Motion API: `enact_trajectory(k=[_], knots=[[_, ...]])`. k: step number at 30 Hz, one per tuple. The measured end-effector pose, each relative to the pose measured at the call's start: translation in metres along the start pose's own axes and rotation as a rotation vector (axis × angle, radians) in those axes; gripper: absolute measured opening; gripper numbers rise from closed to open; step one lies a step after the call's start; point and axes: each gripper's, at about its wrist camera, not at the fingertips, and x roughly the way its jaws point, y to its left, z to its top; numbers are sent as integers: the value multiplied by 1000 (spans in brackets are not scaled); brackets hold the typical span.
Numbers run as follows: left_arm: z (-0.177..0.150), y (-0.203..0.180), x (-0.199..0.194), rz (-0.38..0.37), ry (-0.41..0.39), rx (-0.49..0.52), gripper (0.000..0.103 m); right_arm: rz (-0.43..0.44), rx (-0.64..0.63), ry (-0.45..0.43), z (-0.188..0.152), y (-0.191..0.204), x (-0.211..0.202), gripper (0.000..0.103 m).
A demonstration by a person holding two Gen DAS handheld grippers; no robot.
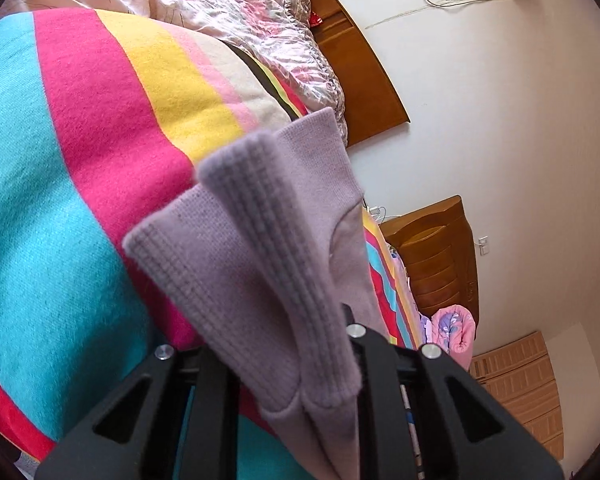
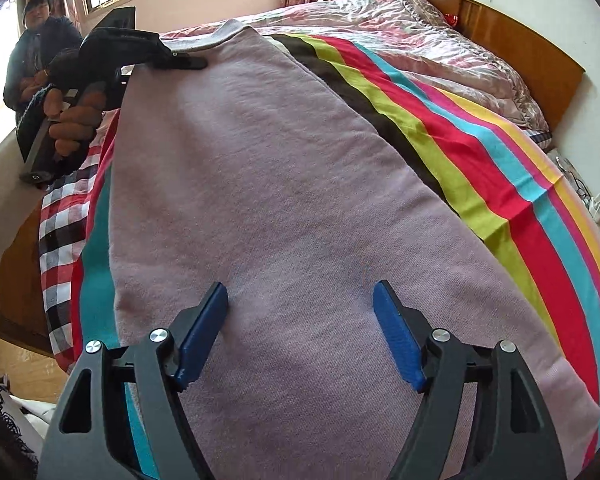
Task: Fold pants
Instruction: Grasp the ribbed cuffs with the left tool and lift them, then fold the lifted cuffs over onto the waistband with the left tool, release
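Lilac knit pants (image 2: 280,180) lie lengthwise over a striped blanket (image 2: 480,168) on the bed. In the right wrist view my right gripper (image 2: 300,300) hovers just above the near part of the pants, its blue pads wide apart and nothing pinched. At the far end, my left gripper (image 2: 192,63) is clamped on the ribbed hem, with a hand (image 2: 76,120) on its handle. In the left wrist view that ribbed end of the pants (image 1: 260,240) stands bunched up out of the left gripper (image 1: 296,360), which is shut on it and has its tips buried in the cloth.
A crumpled pink quilt (image 2: 440,40) lies by the wooden headboard (image 2: 520,40). A checked cloth (image 2: 64,232) hangs over the bed's left edge. A person (image 2: 40,40) stands by the window at far left. A wooden nightstand (image 1: 436,256) stands beside the bed.
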Motion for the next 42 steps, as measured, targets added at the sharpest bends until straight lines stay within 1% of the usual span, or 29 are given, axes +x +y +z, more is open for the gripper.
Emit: enact_trajectory(k=[1, 2, 3, 4, 5, 8, 9, 10, 11, 13, 14, 15, 17, 19, 22, 23, 24, 25, 26, 28, 29, 31, 33, 35, 37, 39, 40, 41, 42], knots=[[0, -2, -3, 3, -5, 5, 14, 29, -8, 1, -1, 5, -2, 76], [1, -5, -4, 9, -9, 8, 14, 45, -23, 10, -5, 10, -1, 80], [1, -9, -5, 19, -12, 17, 14, 32, -48, 24, -9, 15, 1, 82], [1, -16, -5, 39, -18, 40, 14, 22, -58, 12, -10, 19, -2, 82], [1, -24, -6, 62, -25, 74, 14, 30, -37, 9, -6, 16, -4, 81], [2, -46, -9, 101, -38, 145, 14, 63, 68, -103, 17, -3, -17, 81], [2, -53, -10, 113, -41, 169, 14, 40, 83, -134, 27, -10, -17, 81], [2, -60, -10, 130, -43, 192, 14, 8, 74, -140, 38, -15, -10, 82], [0, -67, -11, 148, -44, 208, 14, 4, 57, -115, 48, -20, 3, 82], [7, -82, -3, 169, -52, 230, 14, 59, 18, -44, 63, -27, 34, 83], [6, -88, -4, 177, -57, 244, 14, 54, -14, -42, 66, -27, 45, 86], [5, -95, -2, 186, -63, 259, 14, 43, -50, -69, 65, -27, 48, 88], [-2, -108, -7, 202, -77, 293, 15, 62, -22, -53, 66, -28, 43, 89], [-2, -118, -7, 222, -88, 319, 15, 79, 19, -63, 59, -28, 26, 88], [-11, -136, -14, 223, -105, 364, 14, 93, -39, -87, 34, -3, 5, 89], [-14, -144, -14, 234, -110, 391, 15, 83, -67, -69, 25, 9, 6, 89], [-18, -157, -14, 246, -114, 417, 15, 47, -124, -32, 13, 22, 14, 89], [-22, -167, -14, 250, -117, 438, 15, -3, -162, -73, 2, 30, 12, 89], [-26, -177, -13, 248, -123, 456, 15, -15, -157, -94, -4, 32, 7, 89], [-35, -200, -11, 256, -133, 501, 15, -14, -86, -56, -13, 25, -2, 89], [-43, -214, -9, 270, -137, 535, 15, 1, -78, -48, -21, 24, -9, 89], [-61, -242, -5, 289, -145, 613, 15, 49, -100, -65, -45, 24, -33, 89], [-87, -275, 1, 296, -149, 702, 15, 67, -52, -135, -75, 10, -70, 89], [-127, -310, 13, 307, -146, 835, 15, 44, 69, -220, -110, -20, -113, 89], [-178, -340, 32, 296, -112, 988, 15, -26, 231, -309, -149, -61, -156, 89], [-238, -356, 59, 260, -29, 1120, 18, -113, 423, -380, -194, -107, -195, 89], [-269, -357, 76, 242, 35, 1177, 21, -158, 520, -408, -214, -129, -212, 89], [-300, -353, 98, 240, 111, 1240, 30, -190, 603, -434, -235, -147, -226, 89], [-331, -342, 121, 251, 191, 1305, 36, -208, 670, -453, -254, -161, -238, 89]])
